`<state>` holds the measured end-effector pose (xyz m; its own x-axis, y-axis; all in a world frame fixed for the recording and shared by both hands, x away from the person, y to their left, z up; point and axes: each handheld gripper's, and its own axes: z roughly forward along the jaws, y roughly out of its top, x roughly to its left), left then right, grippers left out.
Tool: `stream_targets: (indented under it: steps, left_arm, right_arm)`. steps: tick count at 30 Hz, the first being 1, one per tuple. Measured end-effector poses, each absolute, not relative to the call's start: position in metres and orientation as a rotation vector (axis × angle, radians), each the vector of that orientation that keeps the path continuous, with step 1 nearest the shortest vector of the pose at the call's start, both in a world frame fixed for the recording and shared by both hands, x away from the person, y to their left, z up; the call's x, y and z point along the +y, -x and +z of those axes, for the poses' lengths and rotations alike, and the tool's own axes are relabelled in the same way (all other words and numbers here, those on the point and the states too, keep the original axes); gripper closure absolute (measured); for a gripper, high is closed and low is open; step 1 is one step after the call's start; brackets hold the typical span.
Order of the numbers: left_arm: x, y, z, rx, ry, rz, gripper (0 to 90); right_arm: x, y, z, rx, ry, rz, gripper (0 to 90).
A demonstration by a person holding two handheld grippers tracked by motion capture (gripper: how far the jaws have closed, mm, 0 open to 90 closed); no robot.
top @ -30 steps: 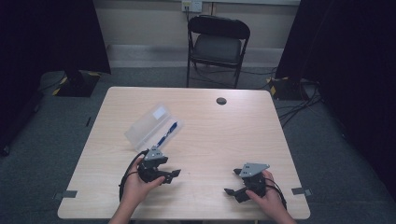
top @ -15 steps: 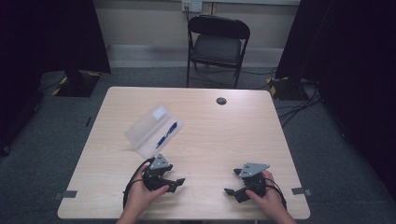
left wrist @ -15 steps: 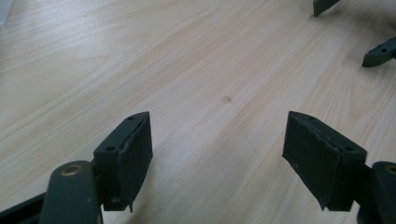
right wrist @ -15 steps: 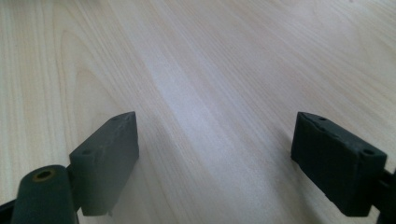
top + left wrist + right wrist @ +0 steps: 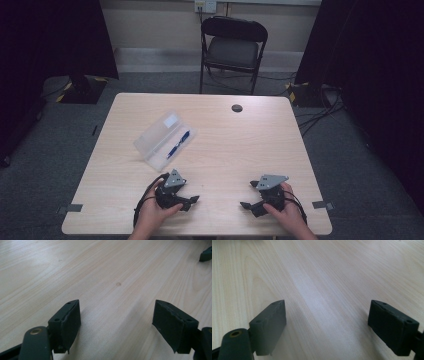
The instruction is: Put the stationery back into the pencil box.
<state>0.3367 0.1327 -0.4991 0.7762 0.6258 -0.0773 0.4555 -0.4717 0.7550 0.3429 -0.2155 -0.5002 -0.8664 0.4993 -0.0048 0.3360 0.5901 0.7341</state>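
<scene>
My left gripper [image 5: 189,201] rests low on the table [image 5: 235,145] near the bottom edge of the high view, jaws spread wide with only bare wood between them. My right gripper [image 5: 252,196] sits lower right, its jaws just as far apart. A clear plastic case [image 5: 159,137] holding a blue pen [image 5: 177,145] lies left of centre, well apart from both.

Bare tabletop [image 5: 260,145] is lying between the left tool [image 5: 191,202] and the right tool [image 5: 248,199], both resting near the front edge with jaws spread wide. A clear plastic pen case [image 5: 164,140] is blocking the left-centre area; a small dark disc [image 5: 237,108] is sitting near the far edge.
</scene>
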Motion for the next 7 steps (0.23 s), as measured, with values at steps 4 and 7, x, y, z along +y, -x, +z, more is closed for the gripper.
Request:
stream_targets:
  steps: [4, 7]
  left_arm:
    - [0.1298, -0.3355, -0.4998, 0.77, -2.172, 0.28, 19.2]
    - [0.1286, -0.3347, -0.4996, 0.759, -2.19, 0.291, 18.2]
  right_arm:
    - [-0.2155, -0.3429, -0.5002, 2.608, -0.694, 1.139, 14.2]
    - [-0.2155, -0.3429, -0.5002, 2.608, -0.694, 1.139, 14.1]
